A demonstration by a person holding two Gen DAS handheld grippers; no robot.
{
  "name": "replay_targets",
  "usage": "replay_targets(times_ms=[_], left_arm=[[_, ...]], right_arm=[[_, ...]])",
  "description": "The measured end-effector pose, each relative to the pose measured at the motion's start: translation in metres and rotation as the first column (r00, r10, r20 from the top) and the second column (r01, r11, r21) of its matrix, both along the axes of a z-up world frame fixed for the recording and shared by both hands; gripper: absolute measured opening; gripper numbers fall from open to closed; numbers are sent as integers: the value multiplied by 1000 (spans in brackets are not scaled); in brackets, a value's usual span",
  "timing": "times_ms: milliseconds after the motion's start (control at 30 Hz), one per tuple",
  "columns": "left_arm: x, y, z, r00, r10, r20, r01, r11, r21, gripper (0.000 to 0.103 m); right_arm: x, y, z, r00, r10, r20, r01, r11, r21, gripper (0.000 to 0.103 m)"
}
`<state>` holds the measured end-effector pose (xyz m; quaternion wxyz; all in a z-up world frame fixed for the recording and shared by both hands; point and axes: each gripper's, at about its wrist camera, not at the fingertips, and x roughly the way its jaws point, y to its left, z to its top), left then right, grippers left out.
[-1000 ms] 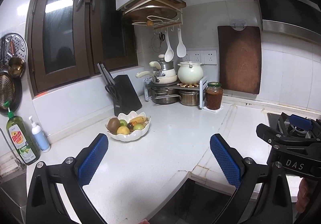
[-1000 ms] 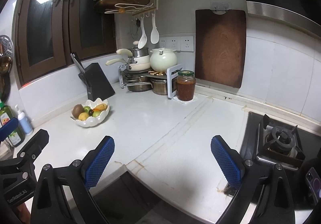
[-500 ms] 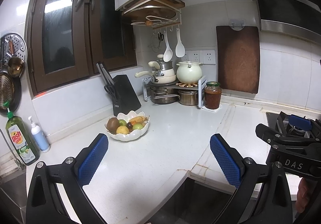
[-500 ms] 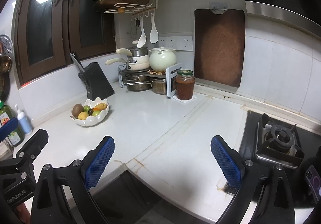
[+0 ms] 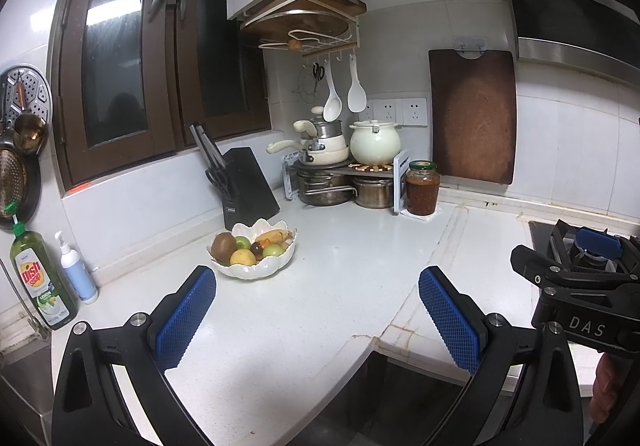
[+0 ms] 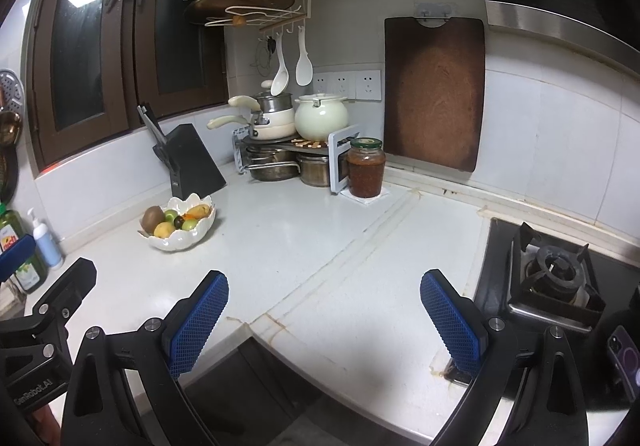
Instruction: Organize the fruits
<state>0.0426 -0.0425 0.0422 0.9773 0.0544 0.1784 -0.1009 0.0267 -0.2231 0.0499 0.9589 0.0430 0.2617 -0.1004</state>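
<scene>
We see the left gripper point(image 5: 316, 310) held above the near edge of the white stone table point(image 5: 340, 266), its blue-padded fingers point(image 5: 186, 320) spread wide apart with nothing between them. The right gripper point(image 6: 324, 320) hangs just to its right over the same near edge, its own blue pads equally far apart and empty. Beyond the left gripper, toward the far left, stands the white scalloped ceramic bowl of fruit point(image 5: 256, 266), holding a brown kiwi point(image 5: 223, 245), a yellow round fruit point(image 5: 242, 257), green fruits and an orange-yellow piece; it is well apart from both grippers. Just behind the bowl sits a black knife block point(image 5: 248, 186). Farther back in the corner we see a metal pot rack with a cream lidded pot point(image 5: 375, 142), and a glass jar of red-brown paste point(image 5: 422, 188) right beside it. A black gas burner point(image 6: 556, 278) lies at the right.
</scene>
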Motion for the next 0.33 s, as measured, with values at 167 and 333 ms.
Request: replay_targets(times_ms=[167, 333], left_arm=[[1, -1, -1, 1000, -5, -3, 5, 1000, 0, 103], [4, -2, -3, 1000, -5, -9, 5, 1000, 1, 103]], right_arm=[[-1, -2, 0, 1000, -1, -1, 1, 1000, 1, 98], [-3, -9, -3, 1000, -4, -4, 4, 1000, 3, 98]])
